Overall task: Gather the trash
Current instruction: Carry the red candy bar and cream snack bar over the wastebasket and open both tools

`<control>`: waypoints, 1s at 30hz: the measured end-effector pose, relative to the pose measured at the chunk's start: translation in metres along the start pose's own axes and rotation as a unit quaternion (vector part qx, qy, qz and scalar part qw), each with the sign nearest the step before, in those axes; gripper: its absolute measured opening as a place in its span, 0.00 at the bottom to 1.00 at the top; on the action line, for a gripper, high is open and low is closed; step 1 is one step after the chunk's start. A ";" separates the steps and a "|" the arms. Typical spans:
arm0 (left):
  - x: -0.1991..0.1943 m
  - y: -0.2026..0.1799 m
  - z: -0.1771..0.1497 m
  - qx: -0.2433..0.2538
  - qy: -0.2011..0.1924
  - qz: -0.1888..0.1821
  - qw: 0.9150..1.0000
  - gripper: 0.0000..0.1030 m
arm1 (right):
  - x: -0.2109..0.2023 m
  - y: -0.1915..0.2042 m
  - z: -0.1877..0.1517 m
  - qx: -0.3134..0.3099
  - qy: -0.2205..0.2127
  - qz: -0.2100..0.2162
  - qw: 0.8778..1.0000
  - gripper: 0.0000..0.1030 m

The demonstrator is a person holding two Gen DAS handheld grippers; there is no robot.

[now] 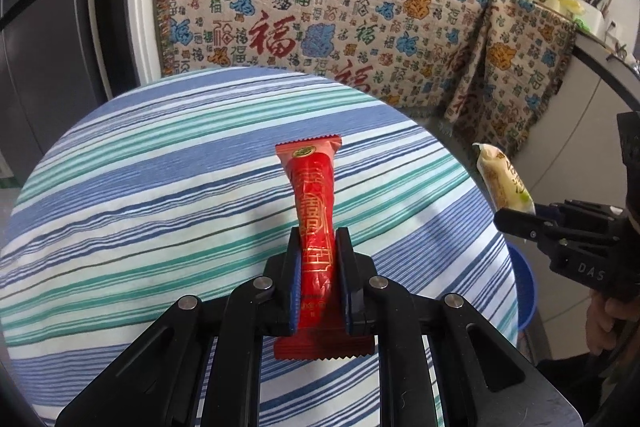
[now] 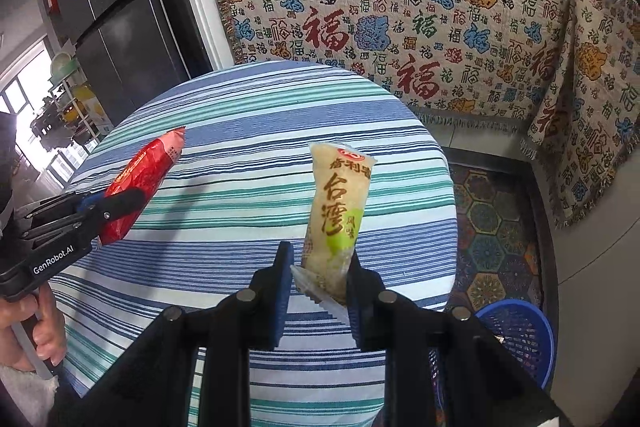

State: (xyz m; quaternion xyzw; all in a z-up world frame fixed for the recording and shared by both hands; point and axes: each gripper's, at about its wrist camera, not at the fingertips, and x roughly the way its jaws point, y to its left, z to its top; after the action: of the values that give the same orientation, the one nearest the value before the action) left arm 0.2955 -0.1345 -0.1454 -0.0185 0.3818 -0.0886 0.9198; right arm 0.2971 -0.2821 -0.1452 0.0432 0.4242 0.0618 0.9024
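Both claws are carrying trash above the striped desk (image 1: pixel 160 187): the left claw (image 1: pixel 319 247) is pinching a red wrapper (image 1: pixel 316 211), the right claw (image 2: pixel 320 267) a pale yellow wrapper (image 2: pixel 338 203). Next, I judge, each is needing to swing over the blue basket (image 2: pixel 520 339) and let go

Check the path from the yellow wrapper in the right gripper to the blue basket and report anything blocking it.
Nothing visible blocks it. The right gripper holds the yellow wrapper above the striped table; the blue basket sits on the floor beside the table's edge, its mouth uncovered.
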 end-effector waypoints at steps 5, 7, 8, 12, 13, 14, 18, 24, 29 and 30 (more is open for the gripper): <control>-0.005 -0.011 0.000 0.009 -0.003 0.000 1.000 0.13 | -0.013 -0.005 -0.003 0.002 -0.008 -0.001 1.000 0.24; -0.007 -0.016 0.000 0.013 -0.005 0.000 1.000 0.13 | -0.018 -0.007 -0.004 0.003 -0.011 -0.002 1.000 0.24; -0.008 -0.018 0.000 0.015 -0.006 0.000 1.000 0.13 | -0.021 -0.008 -0.006 0.004 -0.013 -0.003 1.000 0.24; -0.010 -0.029 0.001 0.021 -0.007 -0.006 1.000 0.13 | -0.028 -0.014 -0.010 0.008 -0.015 -0.006 1.000 0.24; -0.010 -0.032 0.001 0.022 -0.006 -0.008 1.000 0.13 | -0.030 -0.016 -0.011 0.010 -0.015 -0.007 1.000 0.24; -0.011 -0.036 0.000 0.024 -0.006 -0.011 1.000 0.13 | -0.032 -0.018 -0.012 0.011 -0.017 -0.008 1.000 0.24; -0.012 -0.054 0.002 0.031 -0.001 -0.033 0.999 0.13 | -0.045 -0.029 -0.019 0.021 -0.024 -0.014 0.999 0.24; -0.009 -0.114 0.006 0.055 0.009 -0.096 0.994 0.13 | -0.080 -0.077 -0.038 0.062 -0.040 -0.047 0.996 0.24; 0.002 -0.182 0.004 0.088 0.024 -0.144 0.985 0.13 | -0.103 -0.131 -0.064 0.093 -0.039 -0.090 0.991 0.24; 0.004 -0.194 0.004 0.093 0.028 -0.152 0.984 0.13 | -0.106 -0.140 -0.068 0.098 -0.037 -0.097 0.990 0.24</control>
State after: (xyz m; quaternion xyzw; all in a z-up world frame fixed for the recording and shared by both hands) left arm 0.2721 -0.3262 -0.1261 0.0122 0.3901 -0.2632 0.8823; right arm 0.1880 -0.4347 -0.1262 0.0922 0.3963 -0.0692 0.9108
